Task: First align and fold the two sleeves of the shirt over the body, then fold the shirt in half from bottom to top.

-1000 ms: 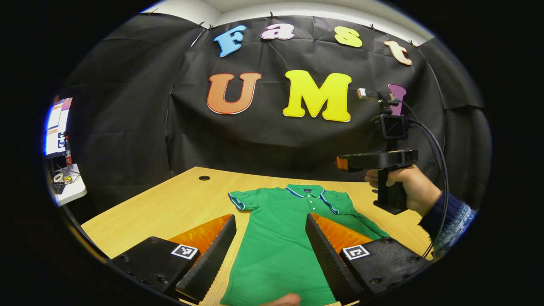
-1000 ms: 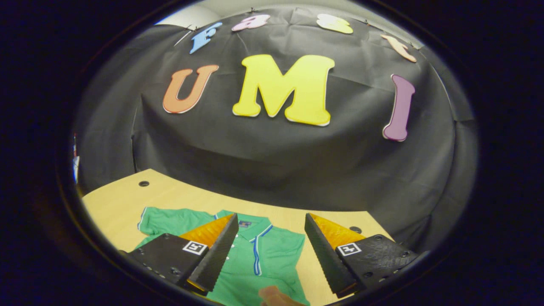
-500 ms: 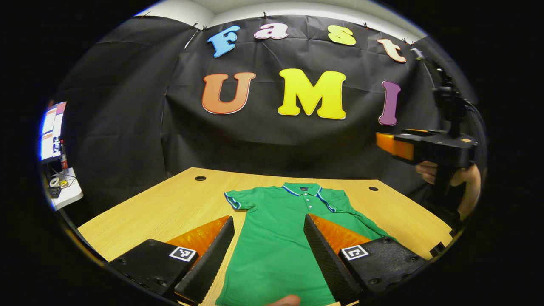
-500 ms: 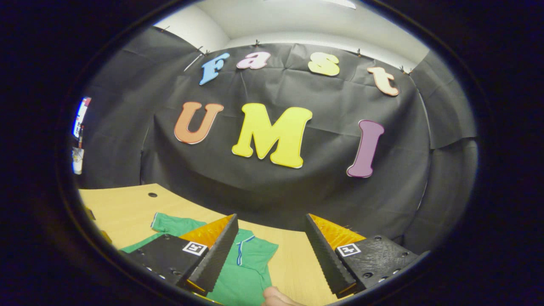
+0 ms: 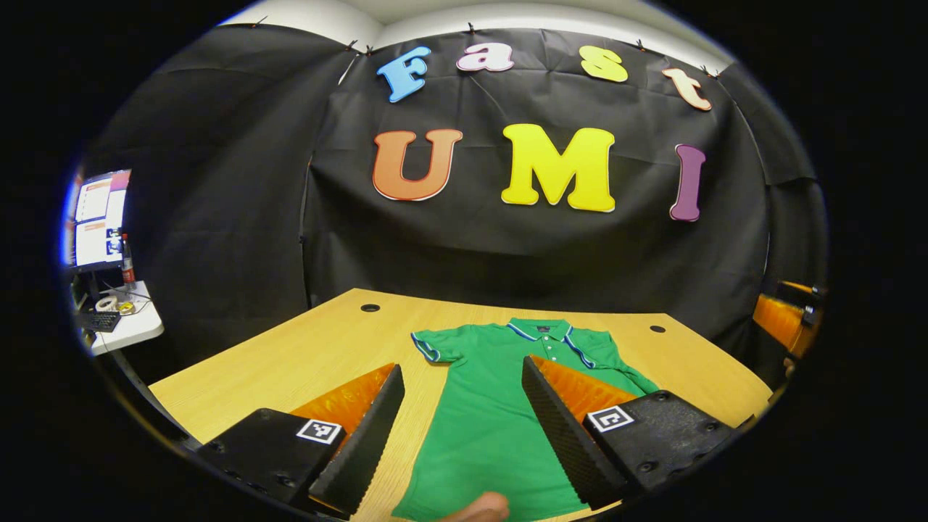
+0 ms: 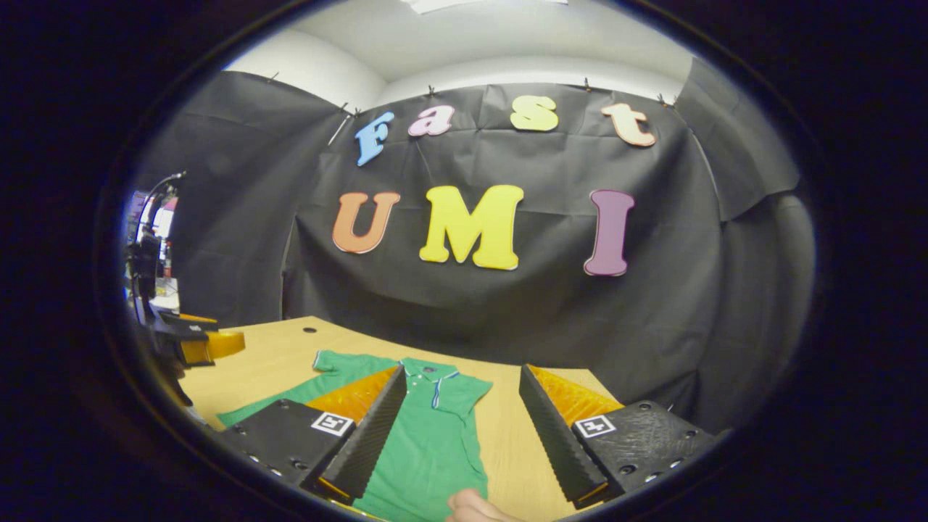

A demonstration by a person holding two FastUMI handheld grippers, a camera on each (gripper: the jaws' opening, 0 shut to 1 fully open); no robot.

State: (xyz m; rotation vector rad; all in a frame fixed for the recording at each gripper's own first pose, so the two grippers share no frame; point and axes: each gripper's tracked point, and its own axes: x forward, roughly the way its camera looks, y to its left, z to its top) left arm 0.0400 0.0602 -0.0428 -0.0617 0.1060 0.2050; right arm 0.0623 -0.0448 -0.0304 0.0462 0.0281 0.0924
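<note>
A green polo shirt (image 5: 493, 435) lies flat on the wooden table (image 5: 304, 355), collar at the far end. Its left sleeve (image 5: 435, 346) is spread out; the right sleeve (image 5: 616, 366) lies close along the body. My left gripper (image 5: 461, 366) hovers open over the shirt's lower half, with nothing between its fingers. In the right gripper view the shirt (image 6: 435, 442) sits low and left of centre. My right gripper (image 6: 462, 371) is open and empty, above the shirt's right edge. The body of the right gripper (image 5: 786, 319) shows off the table's right side.
Two cable holes (image 5: 370, 307) (image 5: 657, 328) mark the table's far side. A small white side table (image 5: 119, 326) with a monitor (image 5: 94, 225) stands to the left. Bare wood (image 6: 268, 362) surrounds the shirt. A fingertip (image 5: 482, 507) shows at the bottom edge.
The right gripper has drawn back from above the collar to the table's right side, its view now taking in more of the shirt. The left gripper barely shifted. Both stayed open.
</note>
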